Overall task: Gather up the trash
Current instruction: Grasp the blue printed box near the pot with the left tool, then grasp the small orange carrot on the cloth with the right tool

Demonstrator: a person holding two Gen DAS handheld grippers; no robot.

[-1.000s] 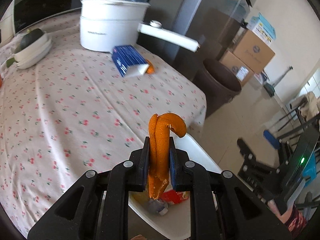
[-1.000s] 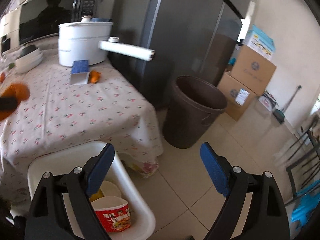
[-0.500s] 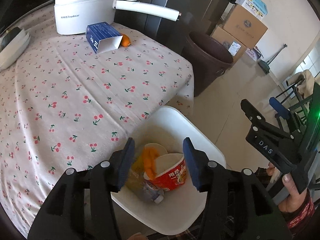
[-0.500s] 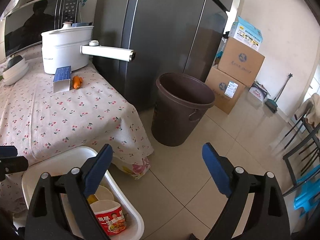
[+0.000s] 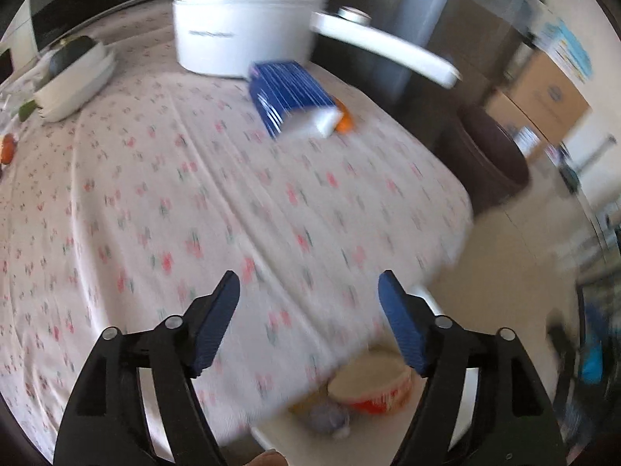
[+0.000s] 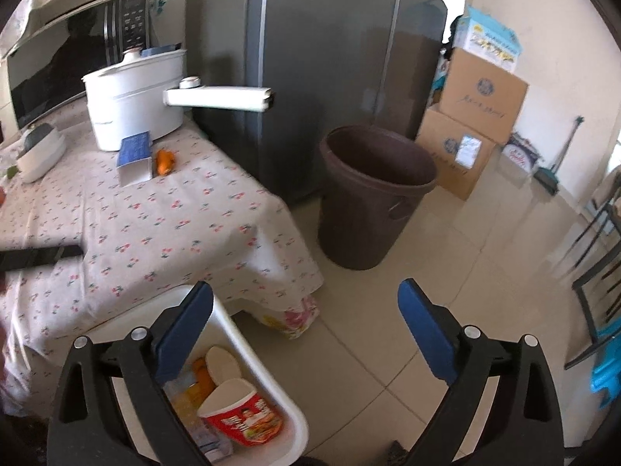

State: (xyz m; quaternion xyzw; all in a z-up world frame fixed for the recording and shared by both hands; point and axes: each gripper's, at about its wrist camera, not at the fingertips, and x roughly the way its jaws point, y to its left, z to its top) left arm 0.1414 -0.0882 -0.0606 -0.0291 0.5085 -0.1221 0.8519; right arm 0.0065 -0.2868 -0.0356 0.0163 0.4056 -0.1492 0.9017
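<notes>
A white bin (image 6: 268,384) stands on the floor at the table's near edge, holding a red noodle cup (image 6: 240,413), orange peel (image 6: 202,372) and other scraps; it also shows blurred in the left wrist view (image 5: 462,392). A blue carton (image 5: 293,97) and a small orange piece (image 5: 344,122) lie on the cherry-print tablecloth (image 5: 194,202) by the white pot. My left gripper (image 5: 308,320) is open and empty over the cloth. My right gripper (image 6: 306,334) is open and empty above the floor, beside the bin.
A white pot (image 5: 240,19) with a long handle stands at the table's back. White bowls (image 5: 73,81) sit at the far left. A brown trash can (image 6: 372,194) stands by the grey fridge (image 6: 310,58). Cardboard boxes (image 6: 477,116) line the wall.
My left gripper let the orange peel drop into the white bin, opened wide, and swung back up over the table. My right gripper stayed open, drifting slightly.
</notes>
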